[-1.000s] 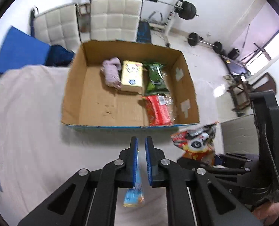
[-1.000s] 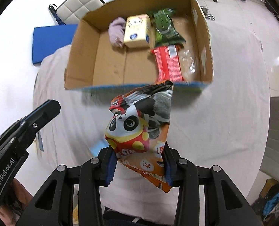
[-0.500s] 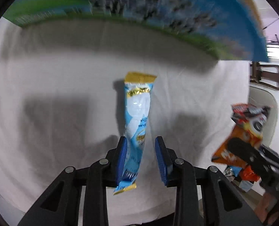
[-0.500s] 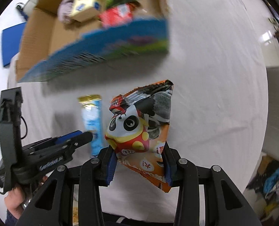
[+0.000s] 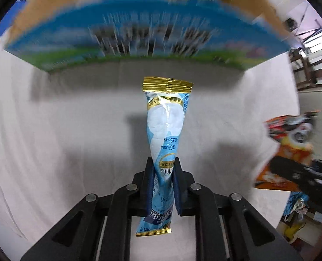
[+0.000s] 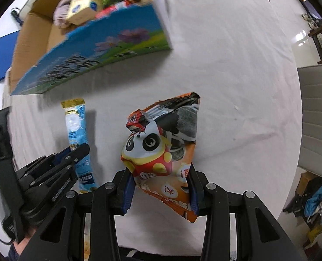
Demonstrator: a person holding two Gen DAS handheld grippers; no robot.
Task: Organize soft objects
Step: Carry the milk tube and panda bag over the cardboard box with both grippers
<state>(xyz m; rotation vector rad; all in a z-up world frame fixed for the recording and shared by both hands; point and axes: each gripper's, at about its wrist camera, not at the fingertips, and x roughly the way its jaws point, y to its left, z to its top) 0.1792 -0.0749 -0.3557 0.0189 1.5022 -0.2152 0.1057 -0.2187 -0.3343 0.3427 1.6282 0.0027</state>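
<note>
Two hand-held grippers clamp a blue packet (image 5: pixel 164 143) and panda bag (image 6: pixel 161 152) before the cardboard box (image 6: pixel 108 50).

Your left gripper (image 5: pixel 163 174) and right gripper (image 6: pixel 159 187) are both matte black linkage frames, triangular cutouts in the arms, round silver screws at the pivots, blue ribbed pads (image 6: pixel 127 192) inside the fingers. In the right wrist view, a thin black cable trails off the left unit's handle.
</note>
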